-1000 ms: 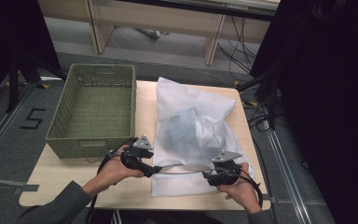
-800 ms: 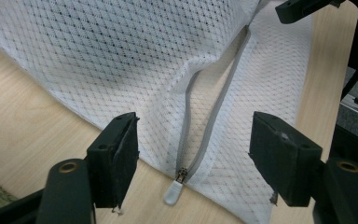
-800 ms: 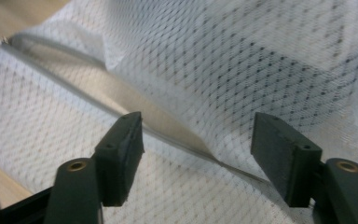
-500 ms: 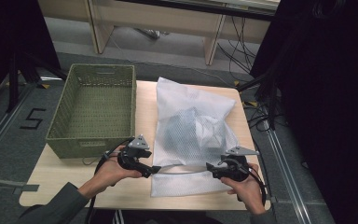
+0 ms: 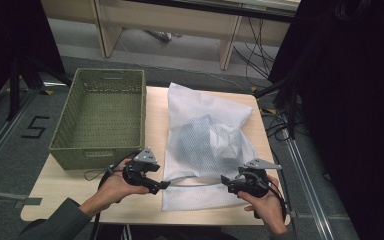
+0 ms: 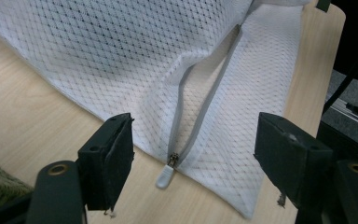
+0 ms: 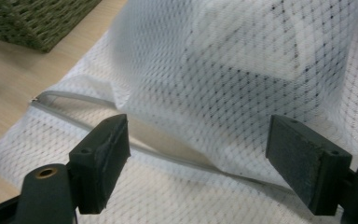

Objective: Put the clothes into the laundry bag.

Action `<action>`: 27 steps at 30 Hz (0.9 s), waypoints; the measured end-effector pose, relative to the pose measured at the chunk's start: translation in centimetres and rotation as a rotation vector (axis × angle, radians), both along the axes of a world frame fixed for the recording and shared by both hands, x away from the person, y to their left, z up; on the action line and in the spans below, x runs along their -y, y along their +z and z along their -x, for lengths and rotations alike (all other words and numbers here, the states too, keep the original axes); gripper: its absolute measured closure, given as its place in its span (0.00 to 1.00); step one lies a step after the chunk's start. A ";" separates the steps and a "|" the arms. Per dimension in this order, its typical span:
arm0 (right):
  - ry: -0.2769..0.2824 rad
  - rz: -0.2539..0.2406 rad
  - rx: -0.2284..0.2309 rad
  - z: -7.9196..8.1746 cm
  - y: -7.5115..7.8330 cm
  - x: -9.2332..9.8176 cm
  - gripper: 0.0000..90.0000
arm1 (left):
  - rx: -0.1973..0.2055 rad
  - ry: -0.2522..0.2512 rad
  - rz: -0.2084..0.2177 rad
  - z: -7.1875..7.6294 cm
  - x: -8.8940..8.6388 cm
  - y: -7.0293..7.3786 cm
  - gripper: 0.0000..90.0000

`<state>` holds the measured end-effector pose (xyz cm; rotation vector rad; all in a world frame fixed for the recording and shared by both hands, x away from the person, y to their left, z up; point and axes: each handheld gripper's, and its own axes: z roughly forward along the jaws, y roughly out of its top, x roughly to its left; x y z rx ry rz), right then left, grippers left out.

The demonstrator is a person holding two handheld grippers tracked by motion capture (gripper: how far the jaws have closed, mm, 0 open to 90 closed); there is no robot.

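Near edge of the table [image 5: 55, 192]: two hands come in from below, each holding a gripper. Left gripper [image 5: 161, 185] sits at the near-left edge of the white mesh laundry bag [image 5: 207, 145], jaws pointing right toward it. Right gripper [image 5: 226, 180] is at the bag's near-right side, jaws pointing left. In the high view the jaw gaps are too small to read.

The left gripper view settles it: the left gripper [image 6: 193, 158] has both jaws spread wide, nothing between them but table and mesh. It also shows what the high view blurs: a grey zipper [image 6: 205, 107] running away along the bag, partly unzipped so the mesh parts into a slit, with a white pull tab [image 6: 165, 176] lying on the wood at the near end of the track, between the jaws but touching neither.

In the right gripper view the right gripper [image 7: 198, 158] is likewise wide open, gripping nothing. The zipper [image 7: 135, 149] crosses ahead of the jaws; behind it the mesh bulges up over dark and pale contents, not identifiable.

Farther back, the bag lies lengthwise down the table's middle-right. The green woven basket [image 5: 100, 150] stands on the left side just beside the bag, and its corner shows top left in the right gripper view. Beyond the table: floor, cables, a wooden bench [image 5: 180, 20].
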<state>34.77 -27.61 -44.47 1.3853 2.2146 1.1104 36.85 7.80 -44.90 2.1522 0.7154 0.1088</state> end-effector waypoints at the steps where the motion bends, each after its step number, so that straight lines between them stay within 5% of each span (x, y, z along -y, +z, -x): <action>1: 0.016 -0.002 0.027 0.0 -0.1 0.1 0.25 | -0.004 0.003 0.008 0.2 0.0 0.0 0.30; 3: -0.005 -0.025 -0.003 0.6 0.0 -0.3 0.25 | -0.005 -0.005 0.016 0.5 -0.2 0.0 0.30; 5: 0.019 -0.003 0.031 0.8 0.0 0.0 0.22 | 0.006 -0.013 0.006 0.7 -0.4 0.0 0.29; 6: -0.001 -0.016 -0.011 1.3 0.2 -0.3 0.22 | -0.002 -0.002 0.016 0.9 -0.4 0.0 0.29; 7: 0.020 -0.002 0.029 1.2 0.0 -0.1 0.21 | 0.012 -0.014 0.004 1.0 -0.5 0.0 0.29; 12: 0.007 -0.027 -0.005 2.2 0.0 -0.3 0.19 | 0.026 -0.023 -0.017 1.6 -0.8 0.0 0.28; 13: 0.027 0.004 0.021 2.2 0.0 0.0 0.19 | 0.017 -0.011 -0.006 1.8 -0.7 -0.1 0.28; 17: 0.042 -0.001 0.001 3.2 -0.2 -0.1 0.19 | 0.041 -0.020 -0.029 2.4 -0.8 -0.1 0.27; 18: 0.021 -0.010 -0.039 3.8 -0.3 -0.3 0.19 | 0.034 -0.019 -0.026 2.6 -0.7 -0.2 0.27; 21: 0.067 0.026 0.001 4.1 -0.7 -0.1 0.19 | 0.031 -0.023 -0.016 3.2 -0.6 -0.1 0.27; 23: 0.051 0.005 -0.042 4.5 -0.8 -0.4 0.19 | 0.036 -0.036 -0.021 3.3 -0.6 -0.1 0.27; 25: 0.062 0.031 -0.003 4.5 -0.8 -0.2 0.19 | 0.049 -0.054 -0.032 3.3 -0.6 -0.2 0.27; 27: 0.061 0.016 -0.039 4.7 -0.8 -0.4 0.19 | 0.047 -0.049 -0.035 3.3 -0.6 -0.2 0.27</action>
